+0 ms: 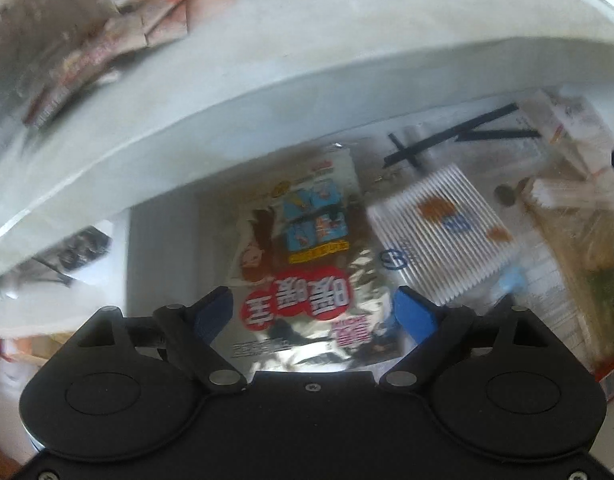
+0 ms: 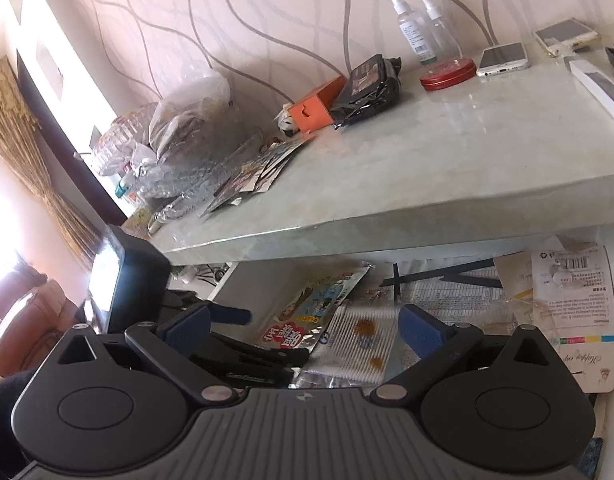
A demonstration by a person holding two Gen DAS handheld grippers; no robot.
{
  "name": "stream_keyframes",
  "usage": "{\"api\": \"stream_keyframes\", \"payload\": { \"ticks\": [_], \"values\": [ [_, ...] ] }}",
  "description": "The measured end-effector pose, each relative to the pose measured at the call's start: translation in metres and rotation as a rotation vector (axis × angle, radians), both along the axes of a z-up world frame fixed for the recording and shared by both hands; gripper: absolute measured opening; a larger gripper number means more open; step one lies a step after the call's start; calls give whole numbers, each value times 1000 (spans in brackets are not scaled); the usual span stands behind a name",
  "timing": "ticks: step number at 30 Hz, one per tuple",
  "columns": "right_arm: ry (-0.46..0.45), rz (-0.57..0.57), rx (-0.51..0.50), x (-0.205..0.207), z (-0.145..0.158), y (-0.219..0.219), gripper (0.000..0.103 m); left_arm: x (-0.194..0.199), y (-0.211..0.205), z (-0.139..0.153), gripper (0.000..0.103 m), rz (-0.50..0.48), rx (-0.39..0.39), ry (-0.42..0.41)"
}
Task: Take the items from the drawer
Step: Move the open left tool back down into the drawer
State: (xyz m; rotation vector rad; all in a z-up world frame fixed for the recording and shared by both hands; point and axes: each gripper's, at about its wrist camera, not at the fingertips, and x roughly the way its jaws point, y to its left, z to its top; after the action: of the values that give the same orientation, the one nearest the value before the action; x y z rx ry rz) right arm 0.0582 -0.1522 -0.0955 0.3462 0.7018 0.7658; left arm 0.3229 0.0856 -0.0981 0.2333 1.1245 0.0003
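Note:
The drawer (image 1: 163, 248) stands pulled out under a pale tabletop (image 1: 307, 40). Inside lies a silver foil packet (image 1: 307, 240) with red characters and a cartoon print. My left gripper (image 1: 313, 296) points down at it, open, with blue pads either side of the packet's near end and not pressing on it. A clear pack of cotton swabs (image 1: 443, 236) lies just right of the packet. My right gripper (image 2: 305, 318) hangs open over the drawer with nothing held. Its view shows the left gripper (image 2: 273, 336) low over the packet (image 2: 307, 300) and the swab pack (image 2: 359, 340).
Papers and a printed card (image 2: 567, 300) fill the drawer's right side, with black strips (image 1: 447, 140) at the back. On the tabletop (image 2: 427, 152) are flat packets (image 2: 259, 168), an orange box (image 2: 313, 106), plastic bags (image 2: 179, 120), spray bottles (image 2: 411, 28), a red tin (image 2: 447, 74) and a phone (image 2: 503, 58).

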Motion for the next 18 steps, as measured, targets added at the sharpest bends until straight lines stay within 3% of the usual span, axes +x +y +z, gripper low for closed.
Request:
{"api": "stream_keyframes", "payload": {
  "ticks": [6,11,18],
  "values": [
    [56,-34,36,8,-4,-8,103,1,11,-4,103,36,-34,12],
    [50,-30,23,6,-4,-6,103,-5,22,-1,100,95,40,-15],
    [48,-24,15,5,-4,-4,103,-17,19,8,92,108,76,-68]
  ]
}}
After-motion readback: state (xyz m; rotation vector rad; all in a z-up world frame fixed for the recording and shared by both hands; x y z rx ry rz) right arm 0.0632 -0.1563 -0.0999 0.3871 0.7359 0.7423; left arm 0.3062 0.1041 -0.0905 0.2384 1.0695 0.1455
